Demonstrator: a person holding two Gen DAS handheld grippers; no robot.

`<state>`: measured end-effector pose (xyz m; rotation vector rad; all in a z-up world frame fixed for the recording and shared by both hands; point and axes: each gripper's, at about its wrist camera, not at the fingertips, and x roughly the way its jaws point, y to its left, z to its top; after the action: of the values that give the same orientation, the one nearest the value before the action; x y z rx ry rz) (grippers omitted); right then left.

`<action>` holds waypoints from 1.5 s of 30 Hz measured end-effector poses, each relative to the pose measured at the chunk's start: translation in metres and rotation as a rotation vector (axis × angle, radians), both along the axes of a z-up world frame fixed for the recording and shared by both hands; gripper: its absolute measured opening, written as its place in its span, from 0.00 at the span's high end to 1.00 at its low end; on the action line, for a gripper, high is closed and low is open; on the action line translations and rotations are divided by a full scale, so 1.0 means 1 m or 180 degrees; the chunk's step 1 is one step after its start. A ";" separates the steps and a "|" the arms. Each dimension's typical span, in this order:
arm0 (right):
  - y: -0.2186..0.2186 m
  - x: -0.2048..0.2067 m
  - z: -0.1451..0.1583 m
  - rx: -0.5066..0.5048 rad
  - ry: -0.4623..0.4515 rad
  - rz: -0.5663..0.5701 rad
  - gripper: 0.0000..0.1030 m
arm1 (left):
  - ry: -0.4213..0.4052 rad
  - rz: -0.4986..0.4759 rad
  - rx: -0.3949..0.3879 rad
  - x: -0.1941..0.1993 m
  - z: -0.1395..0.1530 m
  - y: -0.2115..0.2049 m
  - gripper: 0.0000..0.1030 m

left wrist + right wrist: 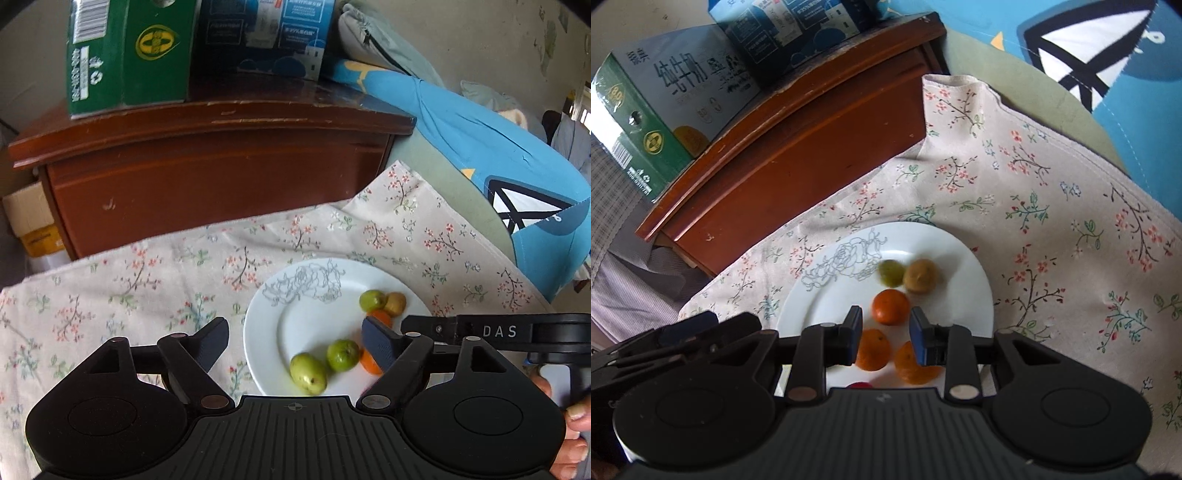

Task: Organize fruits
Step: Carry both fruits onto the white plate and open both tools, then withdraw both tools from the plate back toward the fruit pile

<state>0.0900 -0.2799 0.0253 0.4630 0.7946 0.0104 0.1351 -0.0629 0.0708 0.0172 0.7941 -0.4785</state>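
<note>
- 3 small green round fruits [342,354], 1 brownish-yellow fruit [919,276] and 3 orange tangerines [890,306] lie loose on the white floral-print plate [295,321].

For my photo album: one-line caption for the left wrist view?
Open left hand-held gripper above a white plate of small fruits.

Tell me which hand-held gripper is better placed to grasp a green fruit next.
Probably the left hand-held gripper: open wide, just over two green fruits; the right hand-held gripper sits over oranges.
</note>
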 end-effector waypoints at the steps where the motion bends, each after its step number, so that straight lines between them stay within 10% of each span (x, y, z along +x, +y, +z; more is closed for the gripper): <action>1: 0.001 -0.001 0.000 0.0008 -0.0006 0.0020 0.71 | 0.0011 0.0025 -0.0027 -0.003 0.001 0.004 0.21; 18: 0.030 -0.030 0.004 0.0005 -0.0029 0.0316 0.70 | 0.0166 0.0483 0.0135 -0.036 0.008 0.065 0.21; 45: 0.124 -0.077 -0.028 -0.0290 0.0100 0.1506 0.67 | 0.0151 -0.0099 0.0606 -0.075 -0.023 0.102 0.21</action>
<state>0.0133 -0.1560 -0.0023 0.1812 0.9167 0.4055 0.0597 0.0388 0.0473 0.1955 0.8848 -0.4324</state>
